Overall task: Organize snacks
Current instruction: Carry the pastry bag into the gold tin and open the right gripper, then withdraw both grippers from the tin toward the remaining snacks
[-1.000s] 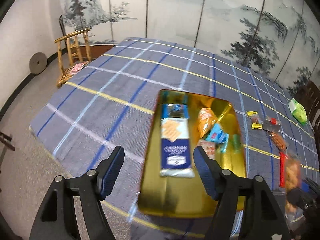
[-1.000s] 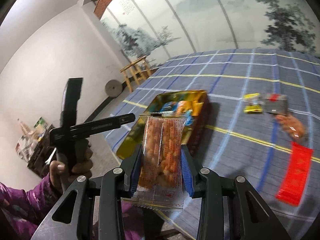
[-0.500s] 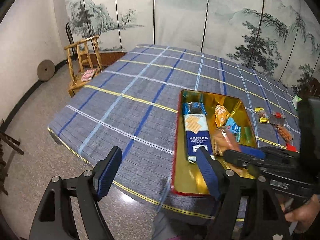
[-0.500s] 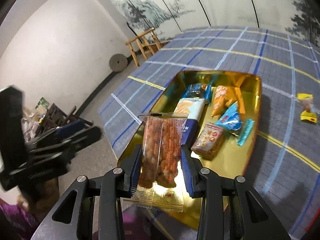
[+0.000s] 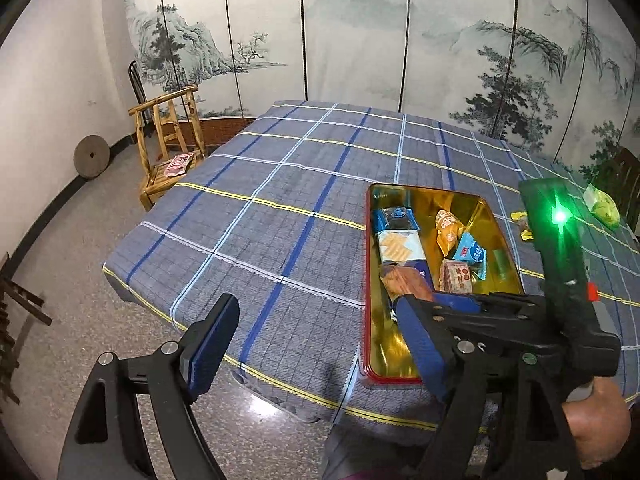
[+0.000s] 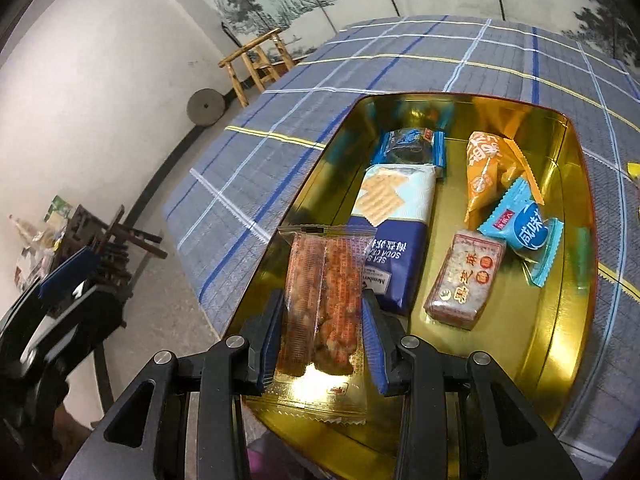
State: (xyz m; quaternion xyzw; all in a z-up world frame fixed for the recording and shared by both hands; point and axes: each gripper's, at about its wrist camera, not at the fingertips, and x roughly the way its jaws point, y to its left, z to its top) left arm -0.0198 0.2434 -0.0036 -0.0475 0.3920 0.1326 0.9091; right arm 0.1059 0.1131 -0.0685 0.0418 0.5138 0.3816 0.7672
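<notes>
My right gripper is shut on a clear packet of orange-brown snacks and holds it over the near left part of the gold tin tray. The tray holds a blue soda cracker pack, a blue cookie pack, an orange packet, a light blue packet and a pink wrapped block. In the left wrist view the tray lies on the plaid tablecloth, with the right gripper above it. My left gripper is open and empty, off the table's near left edge.
A yellow candy and a green packet lie on the cloth right of the tray. A wooden chair stands at the table's far left. A painted folding screen stands behind the table. A round stone leans on the wall.
My right gripper carried the snack packet from right of the tray to over its near part and lowered it. My left gripper drew back and left, away from the tray.
</notes>
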